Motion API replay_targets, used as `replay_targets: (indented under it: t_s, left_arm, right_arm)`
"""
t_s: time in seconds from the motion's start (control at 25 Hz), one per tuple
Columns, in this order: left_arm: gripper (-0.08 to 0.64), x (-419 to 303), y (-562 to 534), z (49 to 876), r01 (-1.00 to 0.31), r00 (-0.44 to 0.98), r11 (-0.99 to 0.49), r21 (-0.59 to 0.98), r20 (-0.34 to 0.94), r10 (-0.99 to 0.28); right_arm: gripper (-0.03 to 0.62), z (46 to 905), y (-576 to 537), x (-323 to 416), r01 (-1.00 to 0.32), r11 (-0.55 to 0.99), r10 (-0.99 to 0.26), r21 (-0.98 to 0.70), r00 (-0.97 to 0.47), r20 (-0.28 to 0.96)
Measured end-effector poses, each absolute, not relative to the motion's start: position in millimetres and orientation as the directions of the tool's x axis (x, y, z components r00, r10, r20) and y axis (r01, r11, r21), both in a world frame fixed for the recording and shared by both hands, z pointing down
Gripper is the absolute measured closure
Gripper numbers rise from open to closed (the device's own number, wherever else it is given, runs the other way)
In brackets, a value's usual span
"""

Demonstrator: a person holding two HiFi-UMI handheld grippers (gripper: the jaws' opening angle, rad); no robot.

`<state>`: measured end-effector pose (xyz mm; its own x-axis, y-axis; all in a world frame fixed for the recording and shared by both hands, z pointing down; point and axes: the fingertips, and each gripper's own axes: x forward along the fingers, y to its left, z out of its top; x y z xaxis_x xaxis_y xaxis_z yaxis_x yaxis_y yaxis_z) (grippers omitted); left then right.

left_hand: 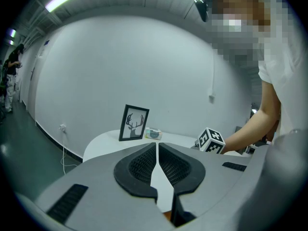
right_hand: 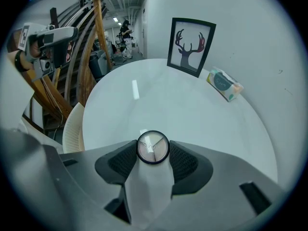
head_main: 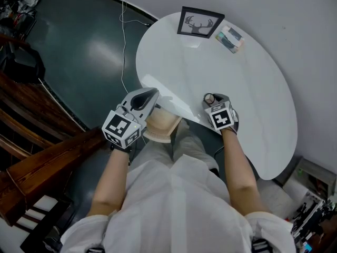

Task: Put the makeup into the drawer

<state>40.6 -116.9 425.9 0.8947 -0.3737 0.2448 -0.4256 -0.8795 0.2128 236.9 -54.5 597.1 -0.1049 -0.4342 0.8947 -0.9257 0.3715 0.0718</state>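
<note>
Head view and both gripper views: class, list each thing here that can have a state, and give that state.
left claw: shut, empty.
round makeup compact: lying flat on the white table, near its edge.
right claw: open, with the round makeup compact between its pads.
deer picture frame: standing upright.
tissue pack: lying flat beside the frame.

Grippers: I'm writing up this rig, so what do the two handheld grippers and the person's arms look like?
The left gripper and right gripper are smooth grey moulded shells with black textured pads. Each carries a cube of black-and-white square markers. The person wears a white short-sleeved top; forearms are bare.
</note>
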Motion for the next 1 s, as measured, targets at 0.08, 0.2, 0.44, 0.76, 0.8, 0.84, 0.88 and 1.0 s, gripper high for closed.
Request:
replay_targets:
  t_s: [0.08, 0.2, 0.44, 0.76, 0.8, 0.84, 0.88, 1.0]
  left_arm:
    - [0.540, 40.5, -116.8, 425.5, -0.427, 0.894, -0.879, 0.212, 0.244, -0.376]
    - [0.539, 37.8, -116.7, 425.0, -0.433, 0.892, -0.876, 0.212, 0.243, -0.382]
    - [0.540, 25.0, -117.5, 424.9, -0.453, 0.883, -0.866, 0.210, 0.243, -0.403]
    - [0.539, -4.3, -123.3, 425.8, -0.502, 0.858, -0.840, 0.208, 0.243, -0.453]
    - [0.538, -8.4, -123.4, 426.5, -0.508, 0.854, -0.836, 0.208, 0.244, -0.459]
    - [0.539, -12.6, -123.4, 427.3, -0.514, 0.851, -0.832, 0.209, 0.246, -0.465]
    - [0.540, -17.0, -123.4, 428.1, -0.521, 0.847, -0.828, 0.209, 0.247, -0.471]
    - [0.539, -29.8, -122.6, 430.4, -0.541, 0.835, -0.815, 0.208, 0.249, -0.491]
  right_arm:
    - [0.385, 597.4, -54.7, 237.8, -0.926, 0.372, -0.434, 0.072, -0.104, 0.895]
    - [0.385, 597.4, -55.9, 237.9, -0.926, 0.371, -0.434, 0.070, -0.106, 0.894]
    - [0.387, 597.3, -59.6, 237.4, -0.933, 0.352, -0.435, 0.073, -0.094, 0.895]
    - [0.387, 594.6, -66.4, 226.9, -0.927, 0.363, -0.435, 0.093, -0.080, 0.897]
    - [0.387, 593.4, -67.4, 222.4, -0.924, 0.370, -0.436, 0.094, -0.083, 0.896]
    - [0.387, 592.0, -68.7, 216.8, -0.921, 0.379, -0.437, 0.094, -0.088, 0.895]
    - [0.387, 590.7, -70.4, 210.4, -0.917, 0.389, -0.439, 0.093, -0.096, 0.893]
    - [0.387, 586.5, -77.7, 189.3, -0.904, 0.419, -0.449, 0.087, -0.123, 0.885]
